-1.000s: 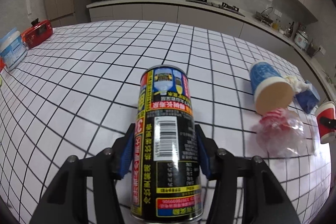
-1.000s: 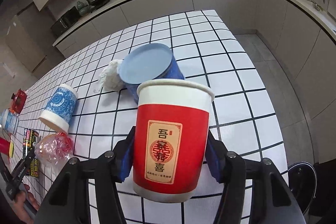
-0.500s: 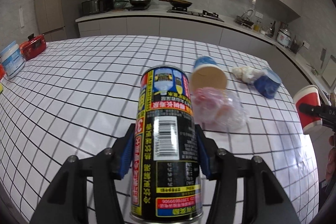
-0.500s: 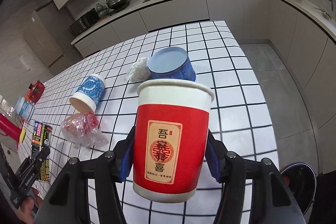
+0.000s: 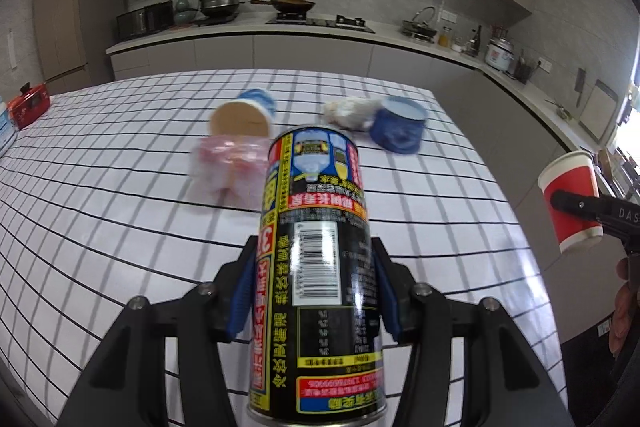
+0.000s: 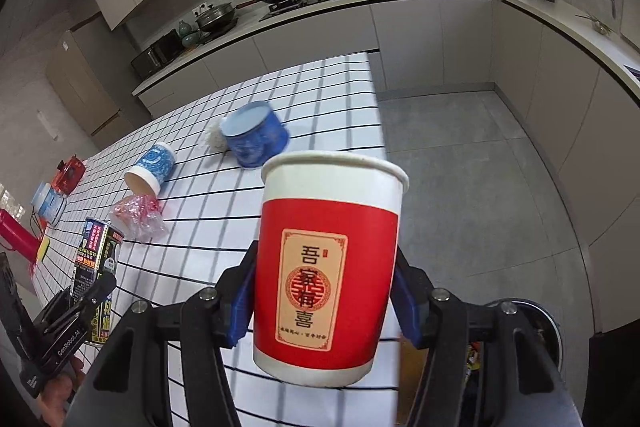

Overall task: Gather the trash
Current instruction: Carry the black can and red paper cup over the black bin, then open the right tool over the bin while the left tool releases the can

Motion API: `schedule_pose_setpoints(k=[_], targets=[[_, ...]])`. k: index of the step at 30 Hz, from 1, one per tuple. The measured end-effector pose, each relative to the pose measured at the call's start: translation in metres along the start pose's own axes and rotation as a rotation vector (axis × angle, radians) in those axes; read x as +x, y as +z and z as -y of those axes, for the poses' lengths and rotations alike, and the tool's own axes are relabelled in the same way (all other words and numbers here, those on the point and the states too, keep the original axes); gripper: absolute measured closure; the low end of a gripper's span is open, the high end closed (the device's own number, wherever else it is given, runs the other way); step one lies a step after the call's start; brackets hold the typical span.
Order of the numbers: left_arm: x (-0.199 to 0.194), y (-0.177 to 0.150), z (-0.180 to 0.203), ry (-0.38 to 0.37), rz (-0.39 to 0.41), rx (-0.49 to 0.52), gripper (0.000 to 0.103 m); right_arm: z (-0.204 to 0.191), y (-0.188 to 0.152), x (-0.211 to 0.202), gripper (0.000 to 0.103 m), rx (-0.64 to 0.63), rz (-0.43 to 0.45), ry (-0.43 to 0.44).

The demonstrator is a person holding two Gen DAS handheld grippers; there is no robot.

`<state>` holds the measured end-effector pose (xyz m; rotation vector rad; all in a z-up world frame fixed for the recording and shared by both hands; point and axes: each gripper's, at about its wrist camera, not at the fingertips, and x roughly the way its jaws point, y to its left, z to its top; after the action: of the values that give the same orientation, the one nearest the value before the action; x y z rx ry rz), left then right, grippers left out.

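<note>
As seen from the left wrist: the left tongs (image 5: 314,291) are clamped on a black can (image 5: 316,267), blue pads pressed to both its sides, the can upright with its label printed upside down.
Bench, left view: a white bench with a black grid (image 5: 100,211) lies below and beyond the can.
Trash on the bench, left view: a blue paper cup (image 5: 244,115) lies on its side with its open mouth toward the camera; a crumpled clear plastic wrapper with red print (image 5: 228,171) sits just in front of it, touching or nearly so; further right a white crumpled wad (image 5: 352,113) rests against an overturned dark blue bowl (image 5: 398,127).
Right edge, left view: a red paper cup (image 5: 570,201) is held off the bench's edge by the right tongs, one black finger across its side.
Blur: the bench items are smeared.

As seen from the right wrist: the right tongs (image 6: 324,301) are clamped on the red paper cup (image 6: 326,267), upright, mouth up, over the bench's near corner.
Floor, right view: a round bin rim (image 6: 554,327) shows at lower right, mostly hidden behind the tongs.
Bench, right view: the dark blue bowl (image 6: 256,137) lies upside down with the white wad (image 6: 214,139) beside it; the blue cup (image 6: 150,169) and the wrapper (image 6: 138,215) sit further left.
Left side, right view: the black can (image 6: 94,267) stands gripped in the left tongs (image 6: 86,301) above the bench.
</note>
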<state>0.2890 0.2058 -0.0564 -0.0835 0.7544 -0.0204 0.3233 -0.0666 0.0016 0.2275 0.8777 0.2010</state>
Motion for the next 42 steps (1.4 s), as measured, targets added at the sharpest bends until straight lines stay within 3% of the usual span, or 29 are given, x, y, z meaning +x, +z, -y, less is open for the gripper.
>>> schedule_pose_setpoints(k=[12,22,32,37,42], targets=[[-0.011,-0.028,0.125,-0.108,-0.011,0.074,0.05,0.125,-0.028,-0.062,0.042,0.068,0.015,-0.063],[-0.02,-0.051,0.222,-0.202,-0.015,0.138,0.05,0.201,-0.071,-0.071,0.042,0.089,-0.04,-0.104],[0.004,-0.094,0.292,-0.217,-0.074,0.142,0.05,0.264,-0.121,-0.022,0.042,0.098,-0.156,-0.089],[0.027,-0.127,0.297,-0.184,-0.127,0.12,0.05,0.283,-0.142,0.013,0.041,0.105,-0.203,-0.058],[0.048,-0.158,0.301,-0.144,-0.179,0.107,0.05,0.304,-0.152,0.041,0.023,0.139,-0.224,-0.006]])
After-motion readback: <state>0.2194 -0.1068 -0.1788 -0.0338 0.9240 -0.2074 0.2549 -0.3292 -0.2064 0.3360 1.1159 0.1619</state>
